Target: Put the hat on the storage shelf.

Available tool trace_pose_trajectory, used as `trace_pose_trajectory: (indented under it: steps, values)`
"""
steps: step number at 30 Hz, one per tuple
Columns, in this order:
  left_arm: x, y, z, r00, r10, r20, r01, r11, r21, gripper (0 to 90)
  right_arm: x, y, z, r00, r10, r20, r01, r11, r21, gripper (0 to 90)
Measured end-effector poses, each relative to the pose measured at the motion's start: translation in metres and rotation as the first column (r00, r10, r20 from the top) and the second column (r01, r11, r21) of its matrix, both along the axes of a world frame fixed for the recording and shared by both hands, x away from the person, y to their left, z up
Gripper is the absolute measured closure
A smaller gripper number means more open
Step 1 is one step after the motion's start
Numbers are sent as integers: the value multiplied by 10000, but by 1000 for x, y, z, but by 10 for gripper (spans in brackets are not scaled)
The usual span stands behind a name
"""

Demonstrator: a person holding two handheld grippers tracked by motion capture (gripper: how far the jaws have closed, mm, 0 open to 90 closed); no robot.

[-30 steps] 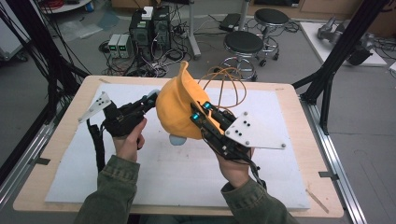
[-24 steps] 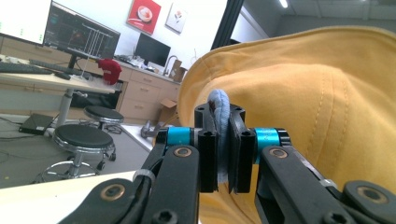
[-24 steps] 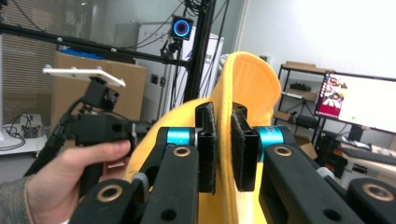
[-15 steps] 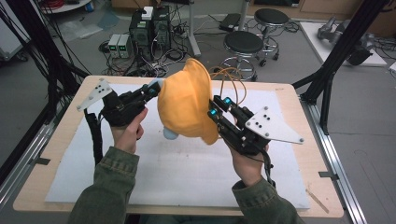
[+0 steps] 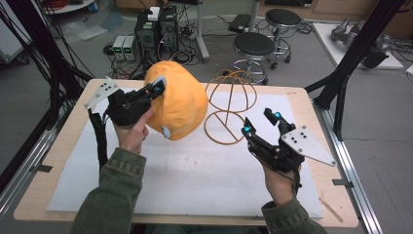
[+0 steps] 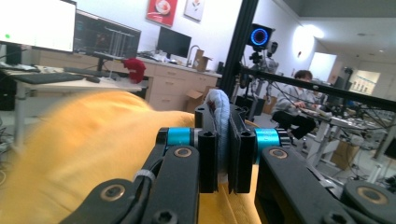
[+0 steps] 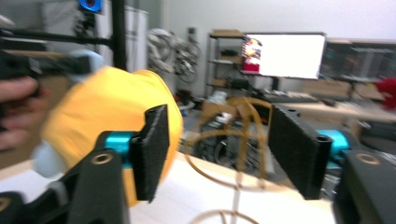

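A: Left claw [image 5: 157, 88] pinches the orange hat's [image 5: 179, 105] pale blue trim, holding it above the counter [image 5: 311, 105], far left.

B: Right claw [image 5: 260, 123], just opened, stands spread and empty, well right of it, near the wire frame [image 5: 229, 109].

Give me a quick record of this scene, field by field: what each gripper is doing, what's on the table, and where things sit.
left gripper: shut on the pale blue trim of the orange fabric cover, holding it lifted above the table
right gripper: jaws have just been opening, nothing between them, apart from the cover
wire frame: bare, standing on the white mat, between the cover and the right gripper
white mat: spread over the wooden table
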State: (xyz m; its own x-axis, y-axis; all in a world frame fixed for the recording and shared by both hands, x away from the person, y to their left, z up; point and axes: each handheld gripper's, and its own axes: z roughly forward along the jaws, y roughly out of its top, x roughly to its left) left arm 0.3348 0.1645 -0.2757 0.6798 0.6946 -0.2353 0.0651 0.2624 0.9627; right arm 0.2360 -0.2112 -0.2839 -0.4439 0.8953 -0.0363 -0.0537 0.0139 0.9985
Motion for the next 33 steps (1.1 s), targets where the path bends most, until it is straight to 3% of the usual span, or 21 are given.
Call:
trace_pose_trajectory:
  steps: [6, 9, 12, 16, 20, 27, 29, 33]
  values:
    - [5, 2, 1, 9999, -170, 14, 170, 9999, -21, 843, -2, -22, -21, 9958, -844, -344, 844, 9964, -17, 268]
    - [7, 2, 4, 9994, -337, 80, 337, 9994, -20, 843, -3, -35, -40, 9910, -1164, -657, 1160, 9932, -100, 211]
    - [8, 1, 7, 9989, -443, 142, 443, 9990, 60, 843, -3, -43, -53, 9876, -1258, -939, 1257, 9920, -71, 198]
    - [10, -3, 17, 9980, -579, 251, 572, 9980, 269, 843, -4, -55, -78, 9755, -1484, -1625, 1493, 9888, -65, 162]
    - [11, -7, 23, 9973, -651, 332, 638, 9972, 381, 843, -6, -61, -90, 9709, -1572, -1806, 1560, 9875, -211, 138]
    - [13, -23, 38, 9930, -1062, 525, 1039, 9936, 442, 842, -7, -72, -109, 9609, -1751, -2144, 1716, 9846, -347, 116]
    - [16, -38, 46, 9892, -1328, 623, 1292, 9898, 598, 842, -6, -74, -113, 9571, -1866, -2218, 1829, 9824, -372, 115]
    - [20, -53, 52, 9857, -1547, 664, 1493, 9855, 803, 842, -5, -79, -118, 9509, -1957, -2396, 1964, 9803, -213, 114]
